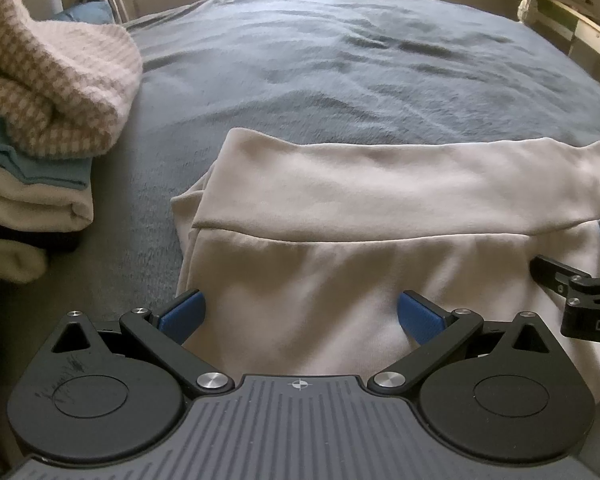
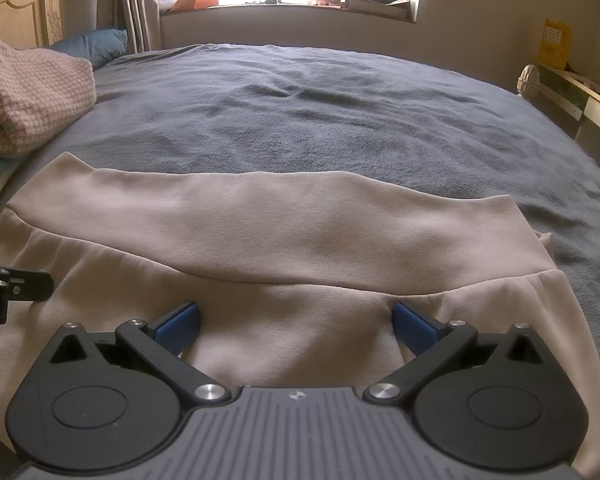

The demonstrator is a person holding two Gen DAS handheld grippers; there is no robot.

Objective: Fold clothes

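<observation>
Grey bed (image 2: 340, 120) is carrying one beige garment (image 2: 300, 232), long axis running left-right at frame centre; both the left gripper (image 1: 300, 316) and right gripper (image 2: 296, 320) are hovering, jaws apart, at lower frame.

Left gripper (image 1: 302, 314): black linkage arms, blue finger pads (image 1: 182, 314), silver pivot screws, ribbed grey body with crosshair mark, scratched left disc. Right gripper (image 2: 296, 322): same build.

Both wrist cameras are looking low and close along their open fingers across the beige garment (image 1: 340, 216) toward the grey bed (image 2: 340, 120). Each is sharing that garment, catching the other gripper at its frame edge.
</observation>
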